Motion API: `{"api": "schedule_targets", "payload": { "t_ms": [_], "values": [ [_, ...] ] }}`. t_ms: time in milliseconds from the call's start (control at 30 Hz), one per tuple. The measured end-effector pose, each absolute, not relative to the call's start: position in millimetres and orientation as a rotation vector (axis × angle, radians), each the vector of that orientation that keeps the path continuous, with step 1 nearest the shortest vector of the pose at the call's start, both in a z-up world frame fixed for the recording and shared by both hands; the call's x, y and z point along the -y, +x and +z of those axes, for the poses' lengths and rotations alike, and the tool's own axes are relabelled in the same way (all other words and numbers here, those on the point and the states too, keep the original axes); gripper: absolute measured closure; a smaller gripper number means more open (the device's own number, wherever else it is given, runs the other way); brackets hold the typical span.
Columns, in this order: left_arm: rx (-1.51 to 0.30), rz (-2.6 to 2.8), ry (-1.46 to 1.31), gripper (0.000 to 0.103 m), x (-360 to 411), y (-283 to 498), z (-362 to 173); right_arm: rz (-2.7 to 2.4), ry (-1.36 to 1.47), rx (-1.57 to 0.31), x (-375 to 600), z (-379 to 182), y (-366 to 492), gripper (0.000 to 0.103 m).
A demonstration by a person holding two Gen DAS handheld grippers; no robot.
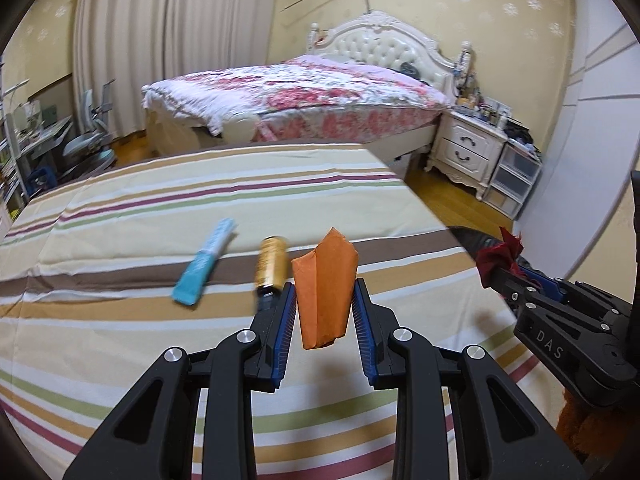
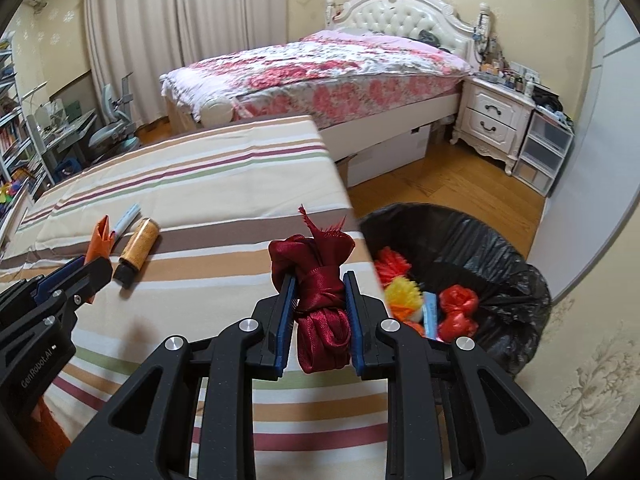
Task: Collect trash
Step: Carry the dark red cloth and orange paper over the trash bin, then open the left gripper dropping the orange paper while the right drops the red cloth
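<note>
My left gripper (image 1: 324,284) is shut on a folded orange paper (image 1: 326,308), held above the striped sheet (image 1: 160,200). A blue wrapper (image 1: 206,266) and a gold thread spool (image 1: 272,266) lie on the sheet just left of it. My right gripper (image 2: 319,276) is shut on a dark red ribbon bundle (image 2: 320,312), near the sheet's right edge. Right of that edge stands a bin lined with a black bag (image 2: 500,248), holding red, yellow and blue scraps. The right wrist view also shows the left gripper (image 2: 94,264) at the left with the orange paper (image 2: 102,236).
Beyond the striped sheet stands a bed with a floral cover (image 1: 304,92). A white nightstand (image 2: 494,118) and plastic drawers (image 2: 544,152) stand by the right wall. A desk and chair (image 2: 108,136) are at the left. Wooden floor (image 2: 440,184) lies between bed and bin.
</note>
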State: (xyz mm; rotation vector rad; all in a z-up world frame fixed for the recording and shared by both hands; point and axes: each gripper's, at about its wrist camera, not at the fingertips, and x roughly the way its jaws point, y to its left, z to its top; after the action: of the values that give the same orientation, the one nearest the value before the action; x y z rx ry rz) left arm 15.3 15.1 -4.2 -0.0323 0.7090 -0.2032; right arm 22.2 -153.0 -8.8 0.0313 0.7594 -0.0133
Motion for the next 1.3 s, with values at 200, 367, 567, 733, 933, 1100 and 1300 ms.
{"api": "schedule_targets", "payload": {
  "t_ms": [200,367,567,733,933,1100,1300],
  "values": [
    [-0.669,-0.293,0.003,0.073,27,27,8,-0.098,0.064,-0.737,191,-3,24,0.08],
    [-0.66,-0.334,0.026,0.073,53,42,10,-0.167,0.08,-0.719,219,-2,28,0.08],
    [-0.673,-0.364,0.066,0.073,82,63,4,-0.223,0.12,-0.71,245,-7,38,0.08],
    [-0.692,-0.384,0.099,0.073,106,83,-5,-0.263,0.134,-0.716,261,-14,47,0.08],
    [-0.705,-0.404,0.146,0.073,134,99,-14,-0.304,0.168,-0.738,278,-26,58,0.08],
    [-0.724,-0.408,0.168,0.073,145,111,-22,-0.338,0.177,-0.749,287,-34,68,0.08],
    [-0.739,-0.41,0.189,0.073,155,119,-28,-0.356,0.19,-0.761,295,-40,73,0.08]
  ]
}}
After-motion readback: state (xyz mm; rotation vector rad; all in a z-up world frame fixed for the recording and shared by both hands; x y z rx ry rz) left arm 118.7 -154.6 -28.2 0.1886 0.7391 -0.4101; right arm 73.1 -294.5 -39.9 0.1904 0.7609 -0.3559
